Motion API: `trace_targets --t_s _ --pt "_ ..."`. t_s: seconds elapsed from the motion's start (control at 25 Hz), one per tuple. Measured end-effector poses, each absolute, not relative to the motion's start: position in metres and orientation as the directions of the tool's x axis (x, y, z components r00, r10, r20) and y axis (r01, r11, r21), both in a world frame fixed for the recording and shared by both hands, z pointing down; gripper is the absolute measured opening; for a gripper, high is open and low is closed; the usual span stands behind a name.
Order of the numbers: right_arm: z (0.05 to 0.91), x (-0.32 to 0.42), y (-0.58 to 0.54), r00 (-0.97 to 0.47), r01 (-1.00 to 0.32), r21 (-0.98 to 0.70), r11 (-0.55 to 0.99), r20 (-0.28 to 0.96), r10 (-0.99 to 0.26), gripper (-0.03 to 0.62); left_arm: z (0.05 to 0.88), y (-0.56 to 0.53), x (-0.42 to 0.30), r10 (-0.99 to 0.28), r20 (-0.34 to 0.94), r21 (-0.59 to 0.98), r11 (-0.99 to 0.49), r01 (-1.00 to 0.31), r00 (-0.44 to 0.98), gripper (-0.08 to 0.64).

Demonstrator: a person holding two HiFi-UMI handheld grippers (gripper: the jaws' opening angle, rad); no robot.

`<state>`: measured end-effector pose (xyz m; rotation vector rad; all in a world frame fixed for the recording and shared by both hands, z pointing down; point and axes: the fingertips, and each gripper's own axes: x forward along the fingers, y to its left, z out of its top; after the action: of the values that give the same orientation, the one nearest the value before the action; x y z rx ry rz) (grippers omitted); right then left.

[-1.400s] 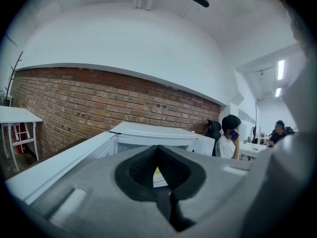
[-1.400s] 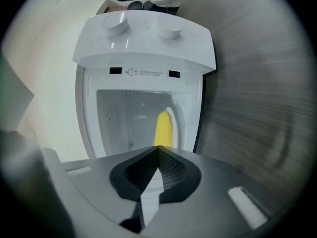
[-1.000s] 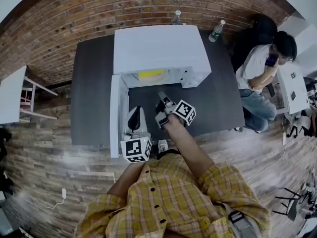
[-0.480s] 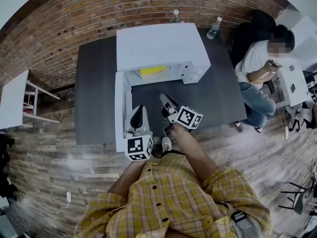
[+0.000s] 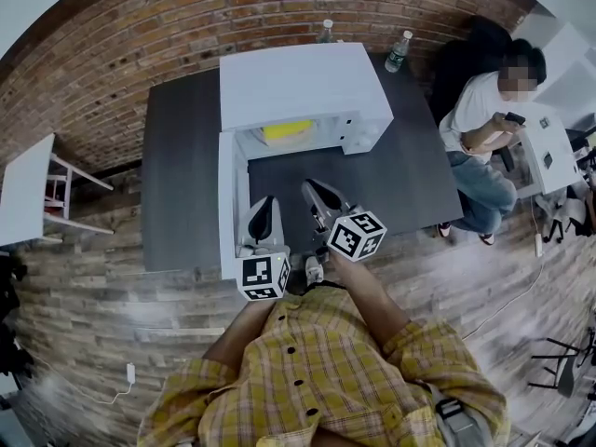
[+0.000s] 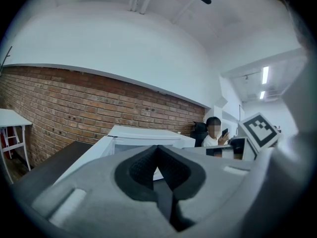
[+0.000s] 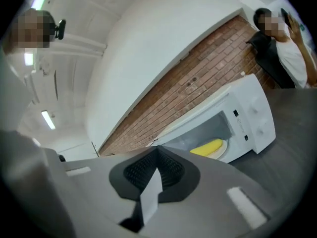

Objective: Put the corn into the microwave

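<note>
The corn (image 5: 287,130) lies on a plate (image 7: 226,147) inside the open microwave (image 5: 303,82), its long axis running side to side across the opening. In front of the microwave, over the dark surface (image 5: 186,156), the left gripper (image 5: 266,201) and the right gripper (image 5: 308,187) both have their fingers pressed together on nothing.

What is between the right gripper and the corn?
Only bare dark table, then the open front of the microwave; the corn sits inside on a plate. The head view shows this stretch.
</note>
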<state>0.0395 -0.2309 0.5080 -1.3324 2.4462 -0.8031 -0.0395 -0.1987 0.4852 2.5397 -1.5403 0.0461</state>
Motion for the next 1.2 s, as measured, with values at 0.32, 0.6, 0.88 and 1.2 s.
trace_targets --t_s 0.32,0.6,0.88,1.2 --pt "0.483 0.036 -0.208 -0.528 -0.798 -0.364 0.48 0.041 -0.848 0.0 0.478 -0.191 -0.042 -0.878 0.095 0.122 -0.458 -0.88 0.47 -0.005" --pt "0.479 0.042 -0.198 -0.49 -0.845 -0.277 0.458 0.056 -0.87 0.0 0.474 -0.186 -0.045 -0.883 0.074 0.108 -0.455 -0.884 0.463 -0.005" --pt "0.47 0.038 -0.185 -0.49 -0.852 -0.234 0.467 0.044 -0.871 0.0 0.471 -0.18 -0.045 -0.882 0.071 0.1 -0.458 -0.883 0.465 -0.005" --pt "0.468 0.039 -0.178 -0.484 -0.854 -0.244 0.46 0.042 -0.874 0.0 0.469 -0.176 -0.042 -0.878 0.065 0.099 -0.468 -0.878 0.475 -0.005"
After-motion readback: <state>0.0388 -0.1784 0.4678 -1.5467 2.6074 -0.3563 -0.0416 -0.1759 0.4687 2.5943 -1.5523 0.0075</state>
